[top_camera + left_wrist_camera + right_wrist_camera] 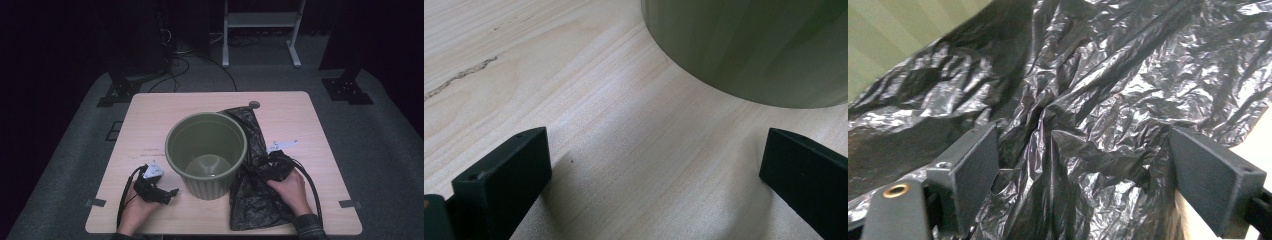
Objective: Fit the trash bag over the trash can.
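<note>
The crumpled black plastic bag (1088,100) lies on the worktop (150,115) against the right side of the green bin (206,150); the right gripper (1083,170) fingers stand wide over its folds; the left gripper (654,170) fingers, also wide, rest near the bin; no writing is legible.

Olive-green bin (206,150), ribbed with faint vertical stripes on its wall, paler inside at the bottom. Glossy black bin bag (255,170) just beside the bin, crinkled, flecked with grey-white glints. Pale blond wood-grain worktop (150,120) under the bin, marked by a thin dark scratch. Matt black on both grippers, left gripper (170,194) and right gripper (1083,165).
</note>
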